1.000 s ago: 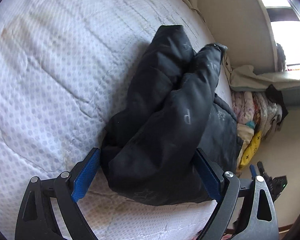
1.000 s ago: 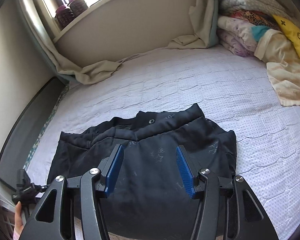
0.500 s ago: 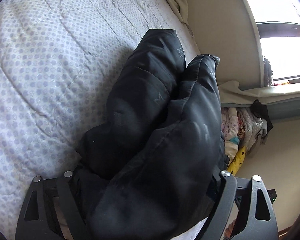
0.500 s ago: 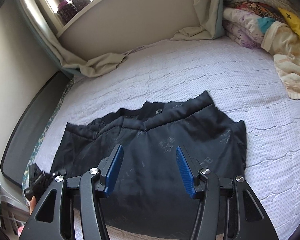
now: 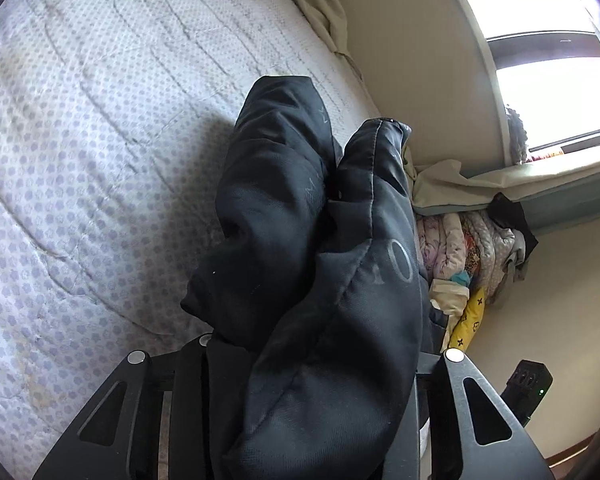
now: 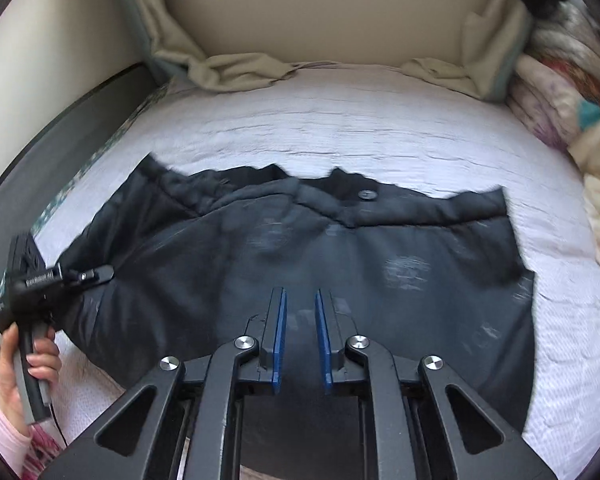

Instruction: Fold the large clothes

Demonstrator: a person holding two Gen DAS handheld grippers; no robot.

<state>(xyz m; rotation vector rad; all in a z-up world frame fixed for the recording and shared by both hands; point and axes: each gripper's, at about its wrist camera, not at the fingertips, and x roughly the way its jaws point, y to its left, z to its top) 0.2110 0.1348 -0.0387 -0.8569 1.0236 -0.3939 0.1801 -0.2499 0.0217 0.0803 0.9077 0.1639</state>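
Bed: the white quilted mattress cover with pale purple dots (image 5: 100,152) carries the task's thing; the big black padded jacket with faint grey printed marks (image 6: 300,256) lies spread across its near half, collar edge toward 12 o'clock in the right wrist view.
Jacket change: a second ago its left end lay low between wide jaws; now that end stands bunched up in a thick fold, filling the left wrist view from 6 o'clock to centre.
Left gripper (image 6: 96,274): closing on that bunched end, cloth between its jaws; a hand (image 6: 24,364) holds its grip at 8 o'clock.
Right gripper (image 6: 300,332): has dropped nearer the jacket; blue pads closing, a narrow gap left, nothing visibly pinched.
Meaning: likely the start of a fold, left end secured, right side not yet caught.
Hidden: the left pads are buried under cloth; the jacket's near hem is covered by the right gripper; motion blur smears the prints.
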